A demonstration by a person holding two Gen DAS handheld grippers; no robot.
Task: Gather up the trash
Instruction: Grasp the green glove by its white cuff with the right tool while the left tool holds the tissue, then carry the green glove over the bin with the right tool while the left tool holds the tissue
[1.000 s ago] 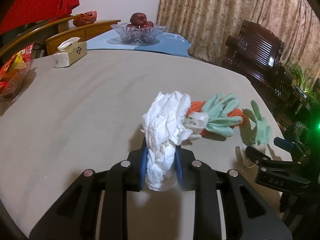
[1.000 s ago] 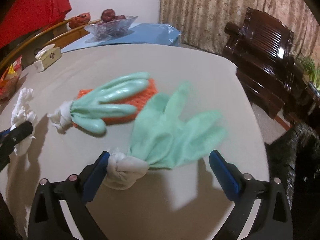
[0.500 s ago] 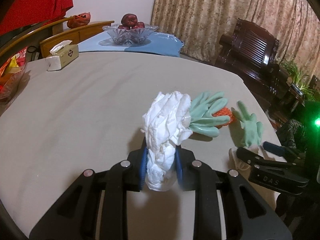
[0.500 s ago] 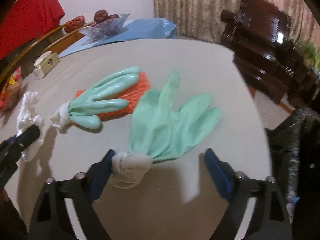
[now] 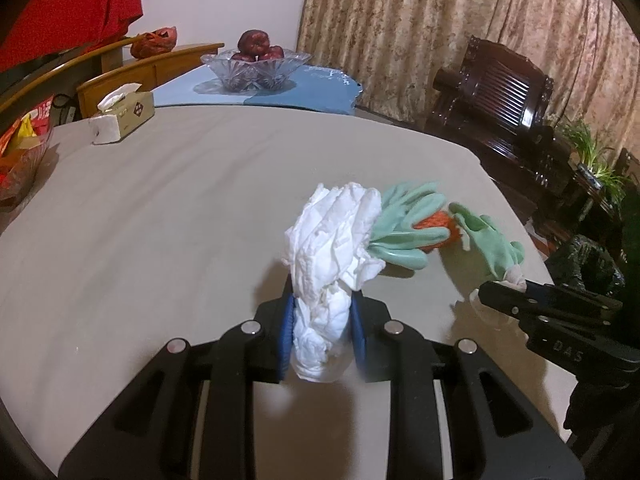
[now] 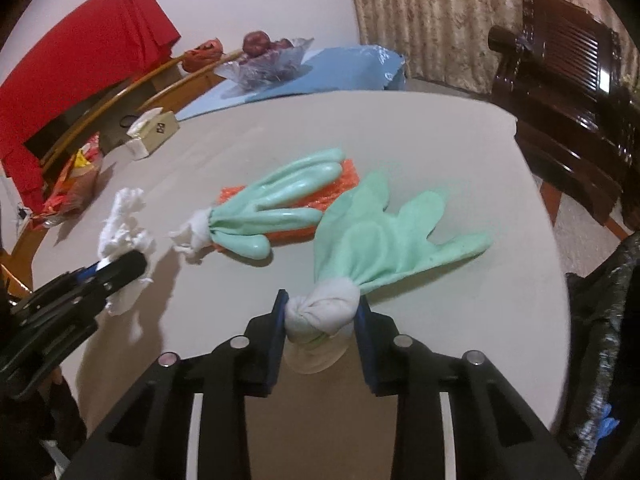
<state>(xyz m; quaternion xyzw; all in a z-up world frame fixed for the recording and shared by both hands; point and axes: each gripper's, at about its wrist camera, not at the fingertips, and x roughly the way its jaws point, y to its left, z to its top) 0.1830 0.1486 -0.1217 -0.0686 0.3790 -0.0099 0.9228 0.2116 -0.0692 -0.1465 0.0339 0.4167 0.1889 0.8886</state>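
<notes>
The left hand-held gripper [image 5: 322,340] is clamped on a crumpled white tissue wad [image 5: 334,252], held above the grey surface [image 5: 160,220]. The right hand-held gripper [image 6: 322,330], its jaws just closing, pinches the knotted white cuff of a flat green glove [image 6: 384,236]. Left of it, a second green glove [image 6: 276,204] lies on an orange mesh scrap [image 6: 344,174].

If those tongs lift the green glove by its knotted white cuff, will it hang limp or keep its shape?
Probably limp: the green glove lies flat and creased on the table. Its knotted cuff bulges between the right tongs, so the grip likely holds. It looks thin and probably light.
</notes>
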